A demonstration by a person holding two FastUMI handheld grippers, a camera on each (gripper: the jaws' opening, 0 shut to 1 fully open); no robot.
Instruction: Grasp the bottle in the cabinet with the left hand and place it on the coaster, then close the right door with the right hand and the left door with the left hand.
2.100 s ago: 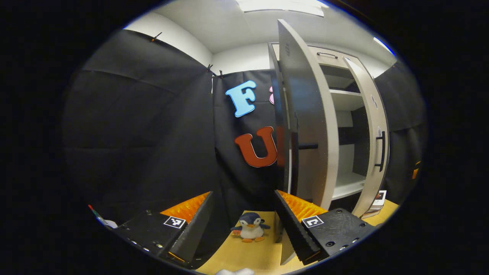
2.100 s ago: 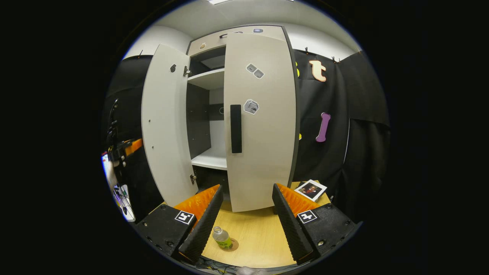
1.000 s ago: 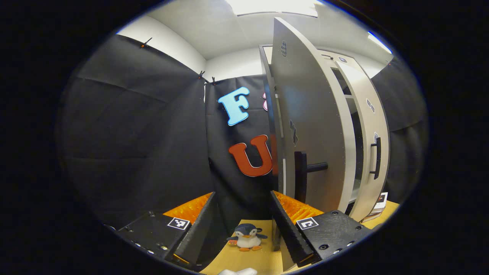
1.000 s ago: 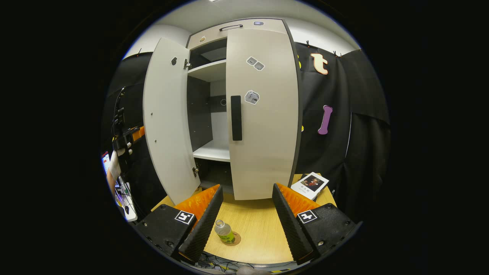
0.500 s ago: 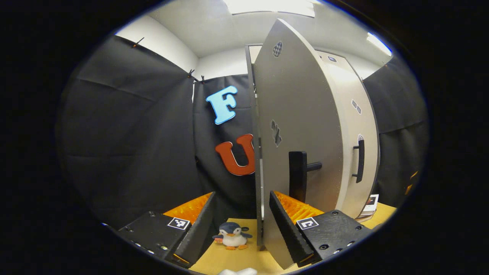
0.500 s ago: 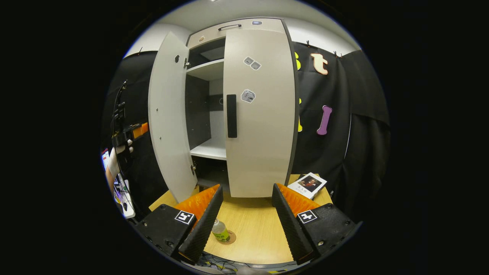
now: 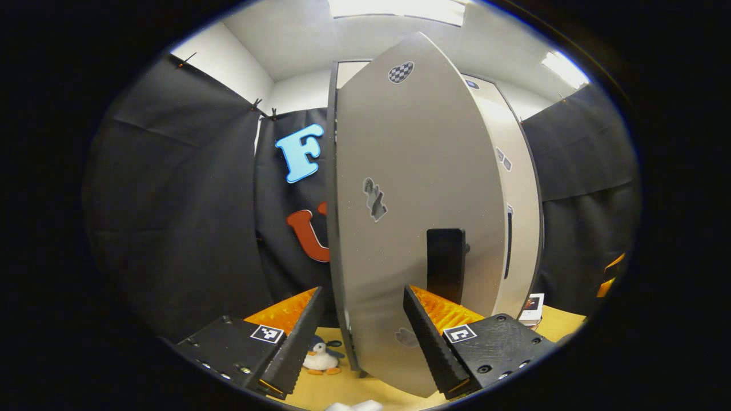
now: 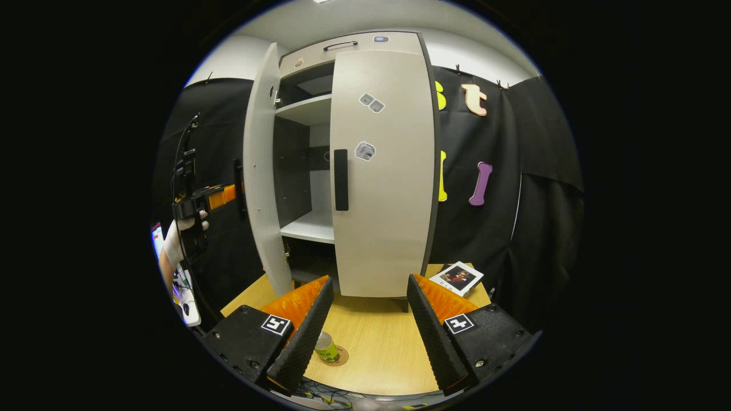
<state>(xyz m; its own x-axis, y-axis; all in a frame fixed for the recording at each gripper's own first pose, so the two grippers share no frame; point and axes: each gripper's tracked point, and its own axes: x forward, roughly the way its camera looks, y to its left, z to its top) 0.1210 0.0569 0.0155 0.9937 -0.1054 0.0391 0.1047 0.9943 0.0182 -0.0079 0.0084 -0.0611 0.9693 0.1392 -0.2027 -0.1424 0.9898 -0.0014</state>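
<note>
My left gripper (image 7: 361, 342) is open, close against the outer face of the cabinet's left door (image 7: 411, 217), just below the door's black handle (image 7: 445, 265). In the right gripper view that left door (image 8: 260, 171) stands partly open, and the left gripper (image 8: 208, 200), held by a hand (image 8: 171, 242), is at its outer side. The right door (image 8: 382, 171) lies flush with the cabinet front. A small bottle with a green label (image 8: 326, 346) stands upright on a round coaster (image 8: 340, 358) on the wooden table. My right gripper (image 8: 365, 337) is open above the table and holds nothing.
A penguin toy (image 7: 321, 357) sits on the table left of the cabinet. A book (image 8: 457, 278) lies right of the cabinet, also seen as the book (image 7: 532, 302). White shelves (image 8: 308, 225) show inside. The table's front edge (image 8: 365, 394) runs below my right gripper.
The left door has swung well toward the cabinet with my left gripper following it. The right door went from slightly ajar to flush, and my right gripper has drawn back a little.
</note>
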